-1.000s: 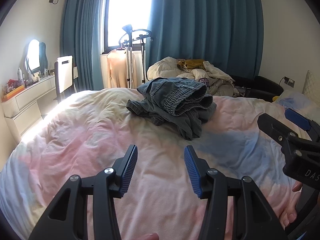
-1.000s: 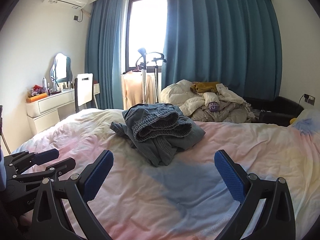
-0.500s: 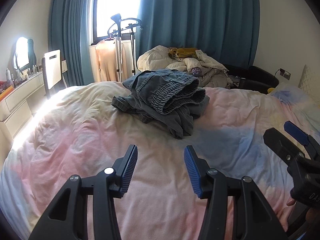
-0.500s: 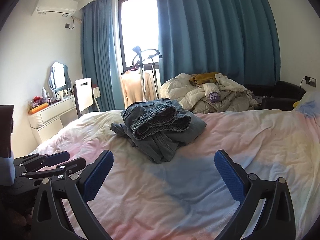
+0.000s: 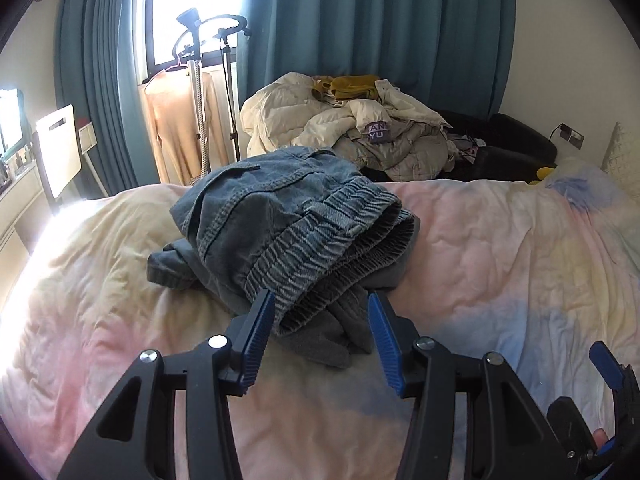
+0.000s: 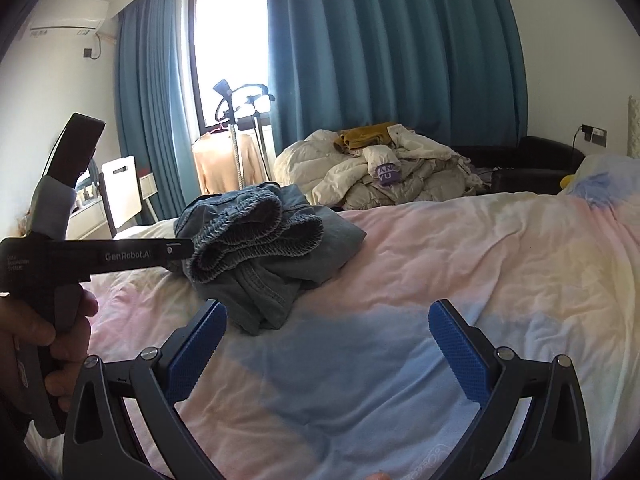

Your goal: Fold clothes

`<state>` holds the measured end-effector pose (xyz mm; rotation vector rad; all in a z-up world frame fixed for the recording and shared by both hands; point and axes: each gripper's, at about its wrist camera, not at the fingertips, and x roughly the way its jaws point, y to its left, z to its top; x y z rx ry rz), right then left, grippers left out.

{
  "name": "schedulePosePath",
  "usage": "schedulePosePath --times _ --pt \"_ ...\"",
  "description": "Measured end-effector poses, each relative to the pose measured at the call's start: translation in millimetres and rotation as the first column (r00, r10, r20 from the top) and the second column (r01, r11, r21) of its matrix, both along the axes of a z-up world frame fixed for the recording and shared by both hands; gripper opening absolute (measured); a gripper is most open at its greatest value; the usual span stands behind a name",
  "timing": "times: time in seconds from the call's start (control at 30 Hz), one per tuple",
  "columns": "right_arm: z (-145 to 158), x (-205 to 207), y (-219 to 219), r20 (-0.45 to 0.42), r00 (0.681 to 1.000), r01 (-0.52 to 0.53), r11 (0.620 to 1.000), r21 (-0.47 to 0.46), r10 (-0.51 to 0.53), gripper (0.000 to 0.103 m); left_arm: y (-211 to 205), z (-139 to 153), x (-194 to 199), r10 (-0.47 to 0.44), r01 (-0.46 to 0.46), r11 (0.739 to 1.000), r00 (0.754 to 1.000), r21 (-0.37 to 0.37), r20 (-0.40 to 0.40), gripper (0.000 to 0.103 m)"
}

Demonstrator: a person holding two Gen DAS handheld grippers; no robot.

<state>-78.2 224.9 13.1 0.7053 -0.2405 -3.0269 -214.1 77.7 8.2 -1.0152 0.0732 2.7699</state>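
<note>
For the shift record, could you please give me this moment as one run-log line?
phase: reaching | target: crumpled denim garment on bed | left gripper: open, at garment's near edge, not gripping | right gripper: open, empty, beside garment

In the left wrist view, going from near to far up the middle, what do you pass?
Left tongs → crumpled grey jeans on the pastel duvet → heap of pale quilts and clothes → blue curtain.
</note>
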Motion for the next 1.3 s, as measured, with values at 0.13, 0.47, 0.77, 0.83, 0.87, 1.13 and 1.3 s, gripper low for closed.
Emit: schedulePosePath --times 0.13,0.47,0.77,0.83,0.87,1.13,1.3 --pt "-21 -18 26 0.039 0.999 0.04 0.992 -0.124 -0.035 0.103 17 -7 -28 -0.034 0.032 0.998 0.999 -0.057 -0.024 0.05" --pt "-59 -46 57 0.088 0.995 0.064 0.94 -0.336 -0.036 0.103 45 -18 -81 0.041 -0.051 0.987 0.997 -0.15 -0.071 0.05" --pt "-50 -45 55 0.024 1.0 0.017 0.949 -0.316 -0.01 0.103 42 4 -69 0.089 -0.106 0.981 0.99 -0.163 -0.111 0.013" --pt "-42 -39 60 -0.029 0.999 0.02 0.95 -0.312 -0.03 0.103 35 19 -57 0.107 -0.122 0.984 0.987 -0.128 -0.118 0.01" --pt "-38 -37 61 -0.051 0.998 0.016 0.95 -0.313 -0.033 0.103 30 26 -50 0.117 -0.129 0.986 0.987 -0.105 -0.112 0.009" --pt "-26 -27 50 -0.074 0.996 -0.072 0.953 -0.293 0.052 0.103 -19 77 37 0.165 -0.161 0.986 0.979 0.046 -0.119 0.007" --pt "-22 -13 46 -0.094 0.991 -0.121 0.938 -0.324 0.095 0.103 -48 59 109 0.194 -0.183 0.975 0.978 0.129 -0.081 0.007"
